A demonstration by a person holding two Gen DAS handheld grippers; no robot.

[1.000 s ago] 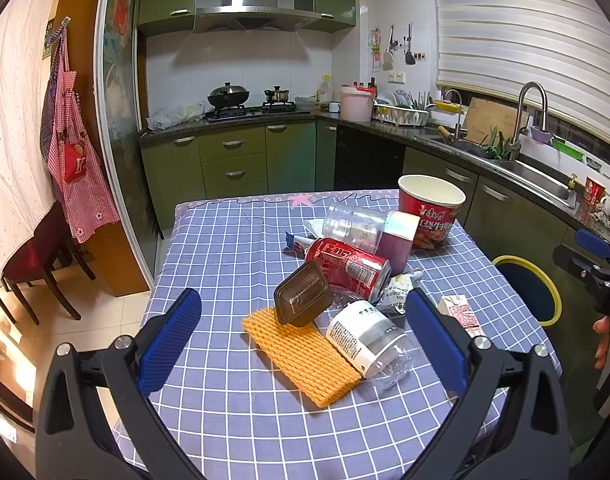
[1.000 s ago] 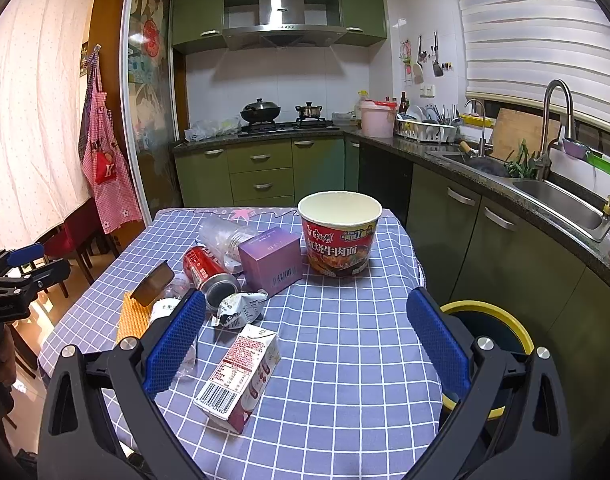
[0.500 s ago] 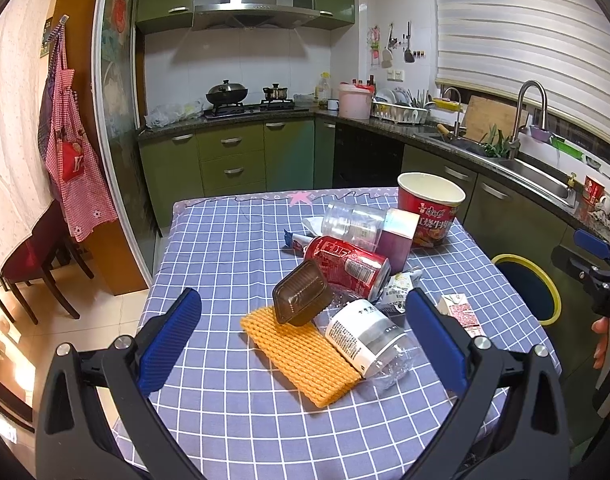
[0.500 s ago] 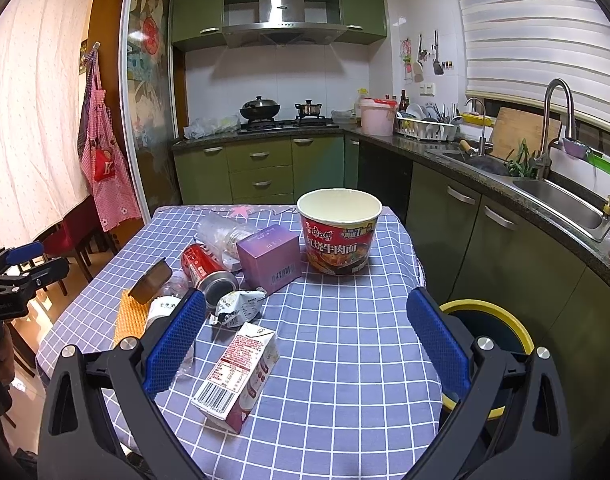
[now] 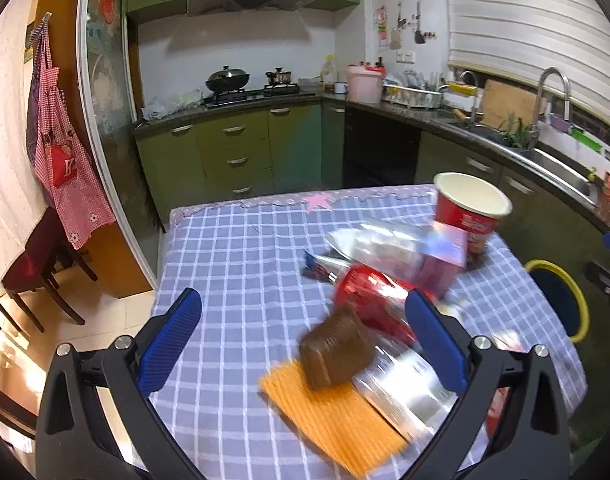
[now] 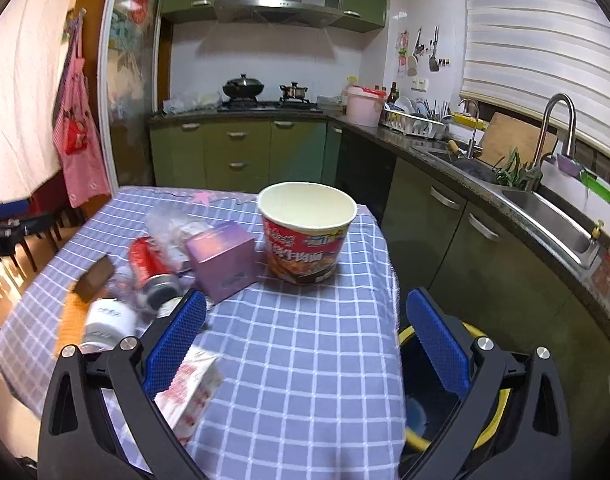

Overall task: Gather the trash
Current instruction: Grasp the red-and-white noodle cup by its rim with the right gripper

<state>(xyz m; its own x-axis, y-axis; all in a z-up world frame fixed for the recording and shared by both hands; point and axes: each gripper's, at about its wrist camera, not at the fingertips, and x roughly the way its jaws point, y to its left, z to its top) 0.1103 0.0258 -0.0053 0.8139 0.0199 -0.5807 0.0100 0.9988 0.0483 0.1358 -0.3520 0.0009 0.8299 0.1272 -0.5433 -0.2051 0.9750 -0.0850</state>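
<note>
Table [image 5: 233, 264], blue-and-white check cloth, kitchen setting; trash clustered toward its right half.

- Red drink can [image 5: 369, 300]: lying on its side, long axis running from far-left to near-right in the left wrist view; its round end faces the right gripper's camera.
- Clear plastic bottle [image 5: 409, 388], white-labelled: on its side, near the table's front edge, just beside the can; blurred.
- Brown plastic tray [image 5: 337, 350]: tilted, resting on the orange corrugated pad [image 5: 337, 424], which lies flat.
- Purple box [image 6: 221, 258]: upright, just left of the instant-noodle cup [image 6: 305, 236]. Cup stands upright, mouth up — inside looks empty.
- Crumpled clear plastic [image 6: 173, 226]: behind the can and box.
- Small carton [image 6: 189, 392]: on its side at the near edge, partly behind the right gripper's finger.
- Yellow-rimmed bin [image 6: 477, 392]: on the floor beside the table's right edge; contents cannot be told.
- Left gripper [image 5: 305, 340]: fingers spread wide, holding nothing, above the table.
- Right gripper [image 6: 305, 338]: fingers spread wide — nothing held.
</note>
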